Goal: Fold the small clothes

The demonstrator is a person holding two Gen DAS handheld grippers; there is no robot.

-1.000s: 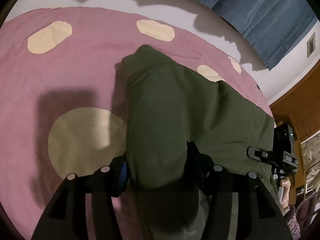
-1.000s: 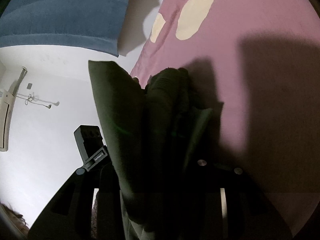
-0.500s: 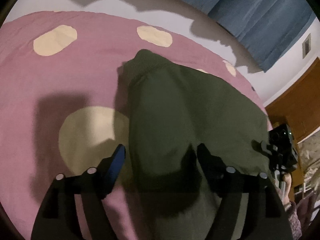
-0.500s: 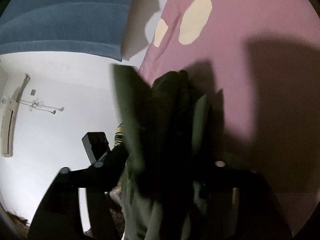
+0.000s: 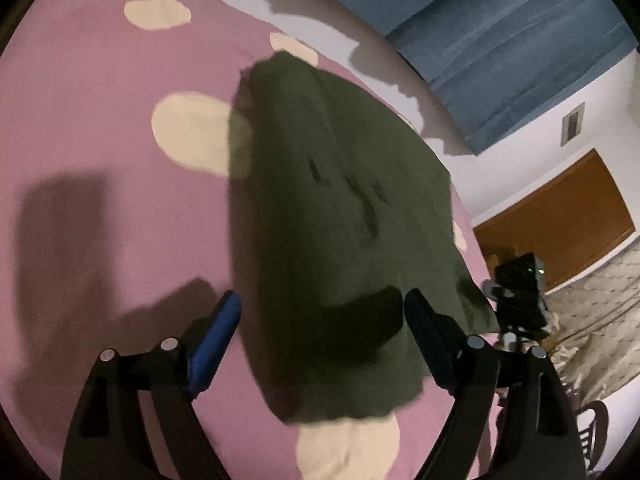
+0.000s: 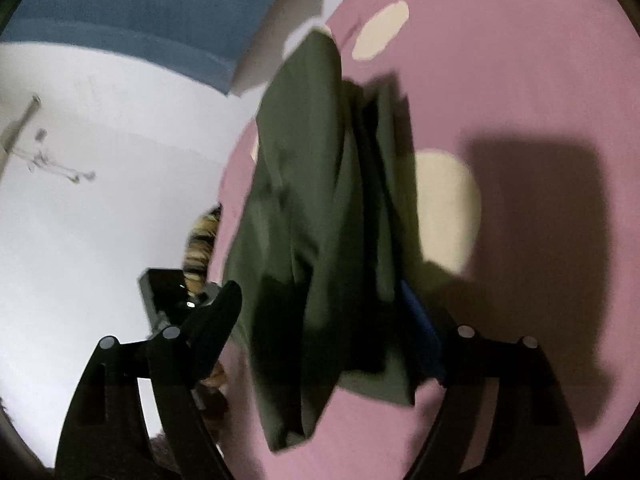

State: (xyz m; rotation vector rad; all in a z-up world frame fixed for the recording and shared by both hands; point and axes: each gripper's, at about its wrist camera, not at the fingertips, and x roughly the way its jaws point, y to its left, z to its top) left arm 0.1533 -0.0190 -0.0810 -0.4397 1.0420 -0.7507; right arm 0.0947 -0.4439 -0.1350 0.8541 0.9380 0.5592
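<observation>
Just let go by both the left gripper and right gripper, jaws spread wide, olive garment dropped folded on the pink bedspread (fold apparently done).

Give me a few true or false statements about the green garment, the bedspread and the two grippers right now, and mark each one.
1. The dark green garment lies on a pink bedspread with cream spots. True.
2. The left gripper is clamped on the garment. False: its jaws stand open, pads clear of the cloth.
3. The right gripper has open jaws. True.
4. The curtain behind the bed is red. False: it is blue.
5. The garment hangs in the air. False: it rests on the bedspread.
</observation>
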